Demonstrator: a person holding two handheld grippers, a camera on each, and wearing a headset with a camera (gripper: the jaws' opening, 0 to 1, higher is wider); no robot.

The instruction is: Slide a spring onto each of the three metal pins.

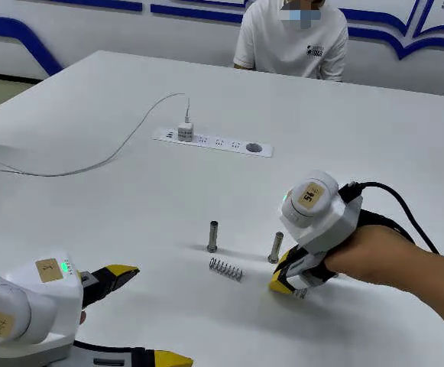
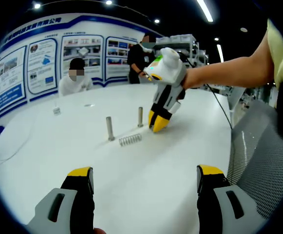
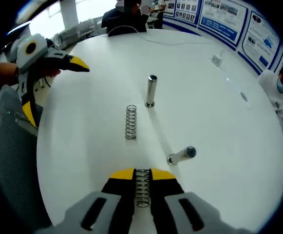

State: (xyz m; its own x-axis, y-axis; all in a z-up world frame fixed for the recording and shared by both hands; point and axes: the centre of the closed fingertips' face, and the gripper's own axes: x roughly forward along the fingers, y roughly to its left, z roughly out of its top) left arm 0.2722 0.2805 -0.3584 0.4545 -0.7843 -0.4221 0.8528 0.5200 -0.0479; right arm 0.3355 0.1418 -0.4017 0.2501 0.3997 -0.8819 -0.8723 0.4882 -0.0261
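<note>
Steel spring (image 3: 142,195) clamped between the yellow-tipped jaws of my right gripper (image 3: 142,175), tips at the white table (image 3: 219,122). Just ahead and right stands the nearer pin (image 3: 181,155); farther ahead a loose spring (image 3: 130,122) lies flat beside the farther pin (image 3: 151,91). My left gripper (image 2: 144,170) hovers well off to the left, jaws wide apart.

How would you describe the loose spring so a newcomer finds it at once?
On the white table, nearer than the power strip, the left pin and right pin stand upright. The loose spring lies flat just in front of the gap between them. Unlike the held spring clamped in the right hand-held gripper, nothing grips it.
</note>
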